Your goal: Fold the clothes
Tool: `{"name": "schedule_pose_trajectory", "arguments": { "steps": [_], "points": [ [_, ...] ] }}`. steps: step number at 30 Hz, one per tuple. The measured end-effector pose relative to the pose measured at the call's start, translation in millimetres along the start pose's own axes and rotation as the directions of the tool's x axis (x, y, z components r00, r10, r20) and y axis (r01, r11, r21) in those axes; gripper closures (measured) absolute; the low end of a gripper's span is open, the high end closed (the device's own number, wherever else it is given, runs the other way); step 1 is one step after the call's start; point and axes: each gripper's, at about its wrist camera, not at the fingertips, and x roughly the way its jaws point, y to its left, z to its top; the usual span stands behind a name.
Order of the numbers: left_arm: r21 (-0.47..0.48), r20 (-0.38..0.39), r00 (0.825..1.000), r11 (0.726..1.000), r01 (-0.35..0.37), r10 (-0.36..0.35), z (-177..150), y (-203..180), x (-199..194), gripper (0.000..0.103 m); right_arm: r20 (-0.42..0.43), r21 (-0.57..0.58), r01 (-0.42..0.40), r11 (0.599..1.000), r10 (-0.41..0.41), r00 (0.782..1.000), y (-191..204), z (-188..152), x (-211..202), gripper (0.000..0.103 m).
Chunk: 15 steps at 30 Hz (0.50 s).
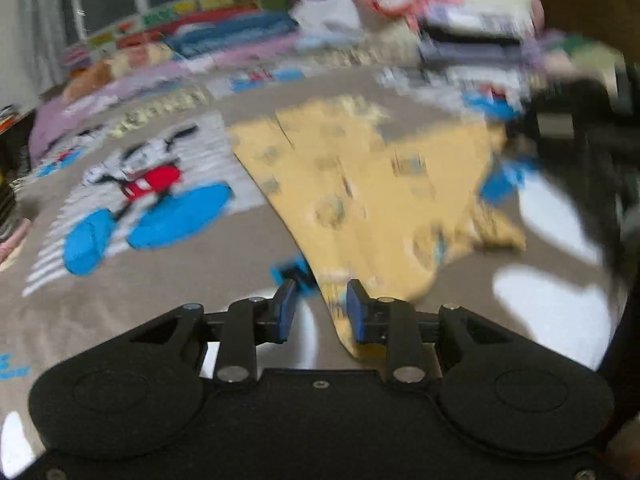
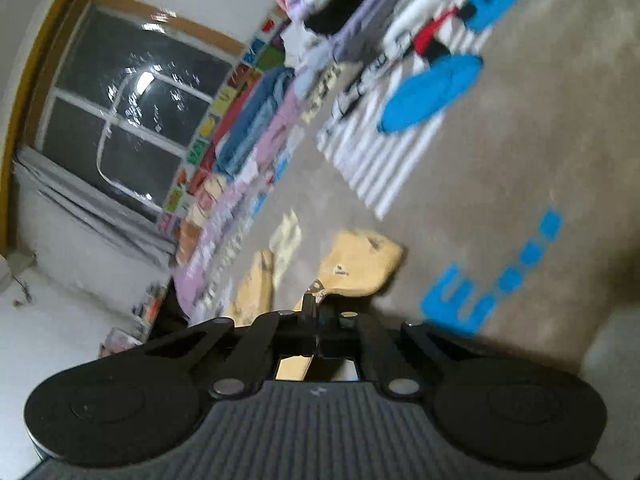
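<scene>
A yellow printed garment (image 1: 360, 184) lies spread on a grey cartoon-print blanket (image 1: 160, 280). One of its corners reaches down to my left gripper (image 1: 320, 310). That gripper's blue pads stand apart; the cloth's edge runs by the right pad (image 1: 356, 314), and the pads do not press on it. In the right wrist view my right gripper (image 2: 314, 304) is shut on a fold of the yellow garment (image 2: 360, 268), which bunches up just beyond the fingertips and also shows beneath the jaws. Both views are blurred by motion.
A tall pile of mixed clothes (image 1: 460, 8) stands at the blanket's far right, also seen in the right wrist view (image 2: 340, 0). Folded blue and pink items (image 1: 232, 34) line the far edge under a dark window (image 2: 132, 100).
</scene>
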Motion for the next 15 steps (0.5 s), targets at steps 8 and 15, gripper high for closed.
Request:
{"name": "schedule_pose_trajectory", "arguments": {
  "steps": [8, 15],
  "points": [
    [-0.169, -0.014, 0.999, 0.985, 0.041, -0.044, 1, 31, -7, 0.077, -0.135, -0.01, -0.029, 1.0, 0.027, 0.99, 0, 2, 23, 0.099],
    [-0.327, 0.146, 0.978, 0.926, 0.189, -0.148, 31, 67, 13, 0.077, -0.113, -0.041, 0.005, 0.999, -0.009, 0.994, 5, 1, 16, 0.099]
  ]
}}
